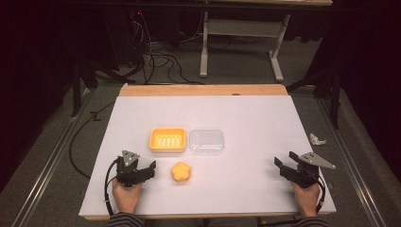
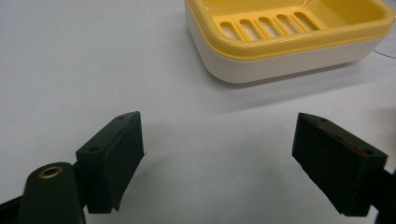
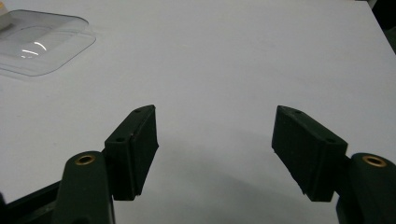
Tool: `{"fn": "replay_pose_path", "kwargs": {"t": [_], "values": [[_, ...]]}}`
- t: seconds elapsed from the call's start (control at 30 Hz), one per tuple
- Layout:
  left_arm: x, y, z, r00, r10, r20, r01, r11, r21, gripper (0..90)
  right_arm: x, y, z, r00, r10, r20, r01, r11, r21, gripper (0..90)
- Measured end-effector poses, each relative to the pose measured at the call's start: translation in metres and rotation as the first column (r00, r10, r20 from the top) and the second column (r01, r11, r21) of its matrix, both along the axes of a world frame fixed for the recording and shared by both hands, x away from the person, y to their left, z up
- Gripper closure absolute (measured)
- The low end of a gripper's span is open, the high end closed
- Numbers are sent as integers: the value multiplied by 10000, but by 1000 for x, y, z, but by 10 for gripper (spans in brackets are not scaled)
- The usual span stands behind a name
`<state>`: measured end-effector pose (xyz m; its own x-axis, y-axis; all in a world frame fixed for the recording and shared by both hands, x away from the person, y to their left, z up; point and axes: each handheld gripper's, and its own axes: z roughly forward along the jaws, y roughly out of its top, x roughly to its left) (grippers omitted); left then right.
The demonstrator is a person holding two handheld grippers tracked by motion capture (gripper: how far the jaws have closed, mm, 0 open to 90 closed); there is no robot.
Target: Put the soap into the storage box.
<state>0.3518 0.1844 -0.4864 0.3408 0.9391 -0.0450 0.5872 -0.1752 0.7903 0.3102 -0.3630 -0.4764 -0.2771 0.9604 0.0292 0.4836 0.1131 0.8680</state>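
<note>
Two grippers rested near the front edge of the table (image 1: 208, 198), both with jaws spread and nothing between them. The left gripper (image 1: 152, 168) sat just left of the soap (image 1: 181, 171), a yellow flower-shaped bar lying on the white surface in front of the dish (image 1: 167, 139). The right gripper (image 1: 279, 163) was well apart from everything, at the far right. The clear lid (image 1: 206, 141) lay just beside the dish on its right, seemingly touching it.

In the left gripper view the jaws pointed toward the dish (image 2: 289, 37), whose slotted yellow tray sat empty; the soap was off to that gripper's side. In the right gripper view the lid (image 3: 39, 42) lay far ahead at upper left, with bare table between.

The work looked to be at its start: soap into dish, lid on after. The step in hand was likely the left gripper's reach for the soap. To do it well, the hand should turn toward the bar so the pads straddle it across its widest lobes, come down low enough to catch its sides, and close gently, since a rounded bar could squirt out under a hard pinch. A level carry and a low release over the slots would keep the dish from sliding. The right gripper could wait, then take the lid by its rim.
</note>
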Motion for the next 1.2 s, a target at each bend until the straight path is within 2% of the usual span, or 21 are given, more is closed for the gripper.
{"fn": "replay_pose_path", "kwargs": {"t": [0.13, 0.33, 0.5, 0.6, 0.7, 0.8, 0.93, 1.07, 1.2], "values": [[1, 2, 0, 10000, 23, -47, -24, 9998, -177, 168, 0, -1, 0, 10000, -63, -59, 63, 9999, 98, 320], [0, 2, 0, 10000, -17, -29, 16, 9998, -174, 168, 1, -1, 0, 9998, -99, -143, 100, 9999, 76, 322], [3, 4, -1, 9995, 110, -304, -125, 9988, -464, 175, 2, -1, 0, 9998, -68, -175, 70, 9999, 99, 322], [0, 5, 0, 9999, 122, -31, -123, 9989, -443, 176, 1, -1, 0, 9998, -138, -171, 141, 9998, 155, 323], [0, 5, 0, 9998, 164, -89, -169, 9981, -591, 174, 2, -1, 0, 9997, -136, -199, 139, 9998, 156, 323], [0, 7, 0, 10000, 28, 52, -24, 9971, -763, 179, 2, -1, 0, 9997, -132, -187, 135, 9998, 128, 324], [0, 7, 1, 10000, 4, 28, -2, 9969, -791, 183, 1, -1, 0, 9996, -203, -193, 206, 9996, 168, 324], [2, 5, 2, 9998, -153, -112, 147, 9984, -551, 185, 1, -2, 0, 9997, -196, -173, 199, 9997, 159, 323], [2, 4, 2, 9997, -166, -167, 155, 9977, -660, 186, 1, -1, 0, 9996, -229, -193, 232, 9996, 168, 323]]}}
